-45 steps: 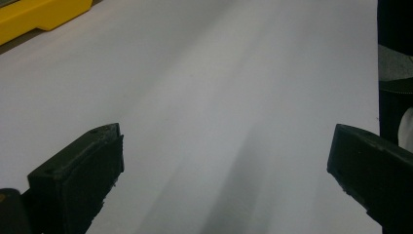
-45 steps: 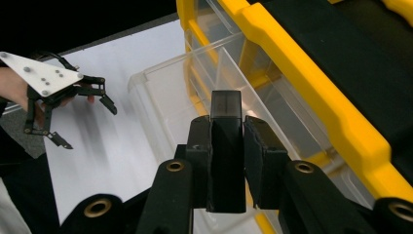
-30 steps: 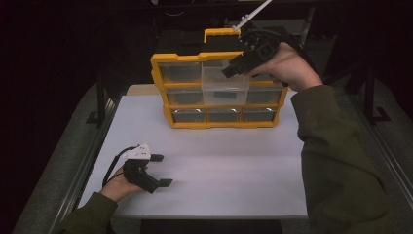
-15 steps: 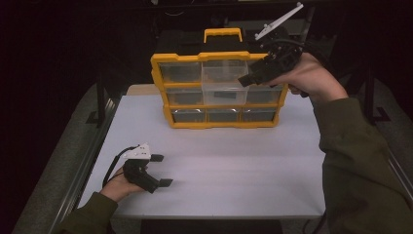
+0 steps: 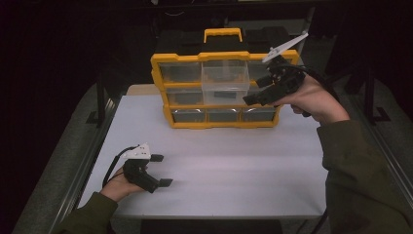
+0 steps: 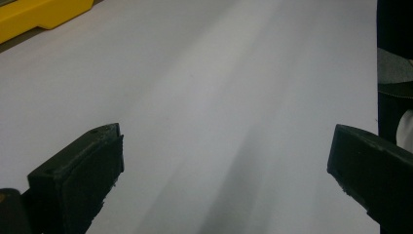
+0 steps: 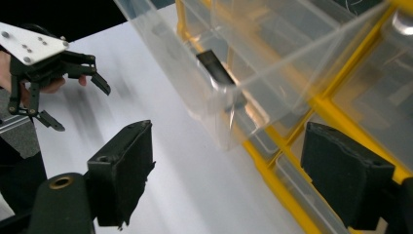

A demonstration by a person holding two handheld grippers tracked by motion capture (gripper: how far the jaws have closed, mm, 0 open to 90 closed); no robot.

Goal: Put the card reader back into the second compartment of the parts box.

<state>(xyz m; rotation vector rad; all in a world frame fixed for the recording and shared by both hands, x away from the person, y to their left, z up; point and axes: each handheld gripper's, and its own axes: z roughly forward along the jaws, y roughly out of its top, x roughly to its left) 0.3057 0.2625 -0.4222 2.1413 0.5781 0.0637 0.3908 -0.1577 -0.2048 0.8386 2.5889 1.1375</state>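
Now the clear drawer (image 5: 225, 83) juts toward the person (long axis front-to-back); right hand-held gripper (image 5: 257, 90), just opening, holds nothing.

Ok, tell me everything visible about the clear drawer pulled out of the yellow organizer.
The clear drawer looks like transparent plastic, a plain open-topped box. It sits in the top row's middle slot of the yellow organizer, pulled partway forward and overhanging the row below. A small dark flat piece lies inside. The right claw is beside it, jaws open, nothing between them.
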